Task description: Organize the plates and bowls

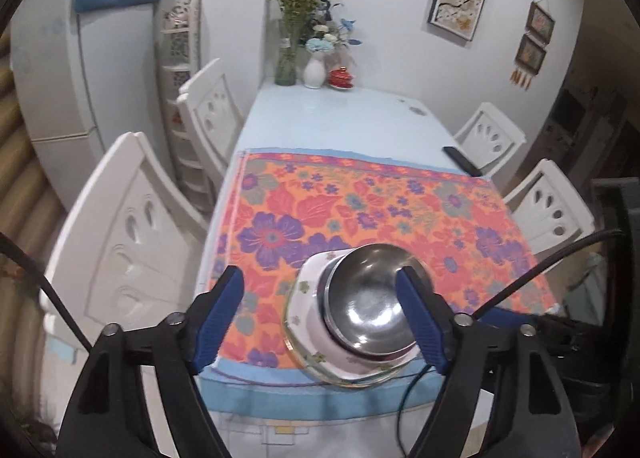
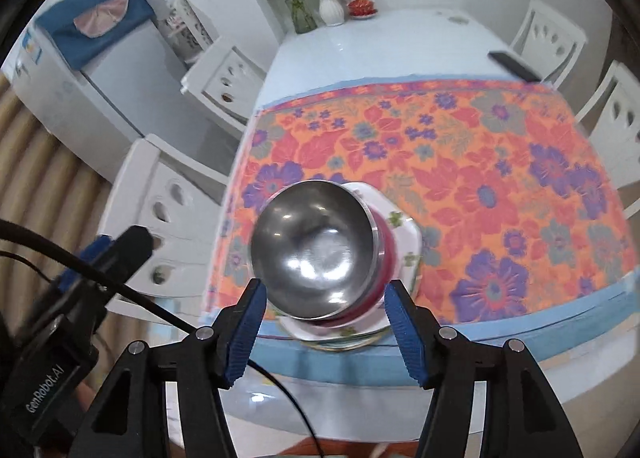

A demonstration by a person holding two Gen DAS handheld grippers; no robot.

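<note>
So the thing that worries me most here is the table (image 1: 340,117) edge: the whole stack sits right at the near end of the floral cloth (image 1: 360,197), and in the right wrist view the bottom plate (image 2: 340,340) looks like it reaches onto the blue border just short of the drop-off, so any nudge toward me could slide it off. Next worry is the stack itself, a steel bowl (image 1: 370,292) nested on what looks like another bowl or two (I can see a pinkish-red rim under it from the right side) on top of a flowered plate (image 1: 308,298), and that steel one looks slick and a bit tilted, so a bump on its rim could skid it off or tip the pile. Cables dangling near the table edge could snag too, I reckon. As for the grippers: the left gripper (image 1: 328,318) has its fingers spread wide and holds nothing, though its right finger (image 1: 420,318) overlaps the steel bowl's rim in that view and I honestly can't tell if it's touching or just in front. The right gripper (image 2: 324,332) is also wide apart and empty, its fingers framing the near side of the stack, looks like just short of contact.
</note>
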